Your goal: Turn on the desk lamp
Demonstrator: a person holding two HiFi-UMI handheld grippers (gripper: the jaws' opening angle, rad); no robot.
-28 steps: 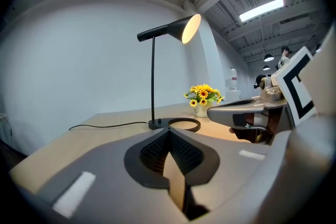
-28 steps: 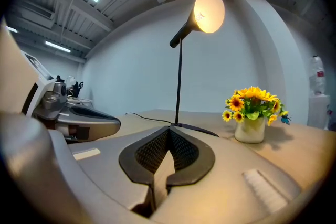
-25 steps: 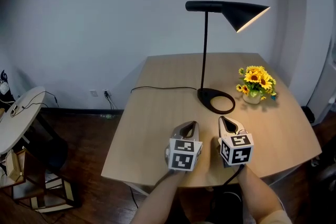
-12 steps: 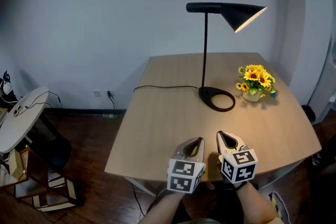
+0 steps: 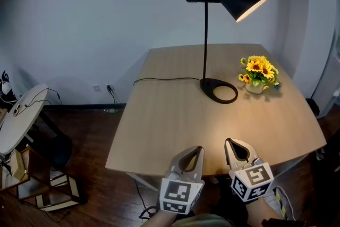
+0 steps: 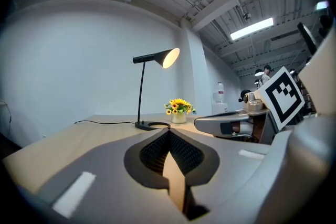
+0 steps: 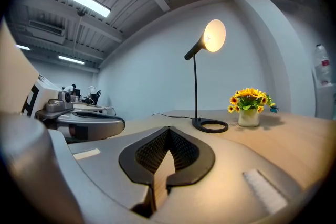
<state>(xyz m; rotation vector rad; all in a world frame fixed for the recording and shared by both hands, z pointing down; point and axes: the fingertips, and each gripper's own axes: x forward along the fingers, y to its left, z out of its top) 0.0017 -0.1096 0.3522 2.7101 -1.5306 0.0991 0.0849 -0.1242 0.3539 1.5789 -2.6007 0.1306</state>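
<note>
A black desk lamp (image 5: 206,40) stands on the wooden table (image 5: 159,114) with its ring base (image 5: 219,90) toward the far right. Its cone shade (image 5: 245,4) glows, so the lamp is lit; it shines brightly in the right gripper view too, lamp (image 7: 210,39), and in the left gripper view, lamp (image 6: 157,57). My left gripper (image 5: 194,152) and right gripper (image 5: 237,146) hover side by side at the table's near edge, both shut with nothing held, well short of the lamp.
A small pot of sunflowers (image 5: 258,74) sits right of the lamp base. The lamp's black cord (image 5: 159,80) runs left over the table edge. A round white side table (image 5: 18,114) and a low stand (image 5: 48,188) are on the dark floor at left.
Both grippers have drawn back toward me from the middle of the table to its near edge. The lamp stays lit and unmoved.
</note>
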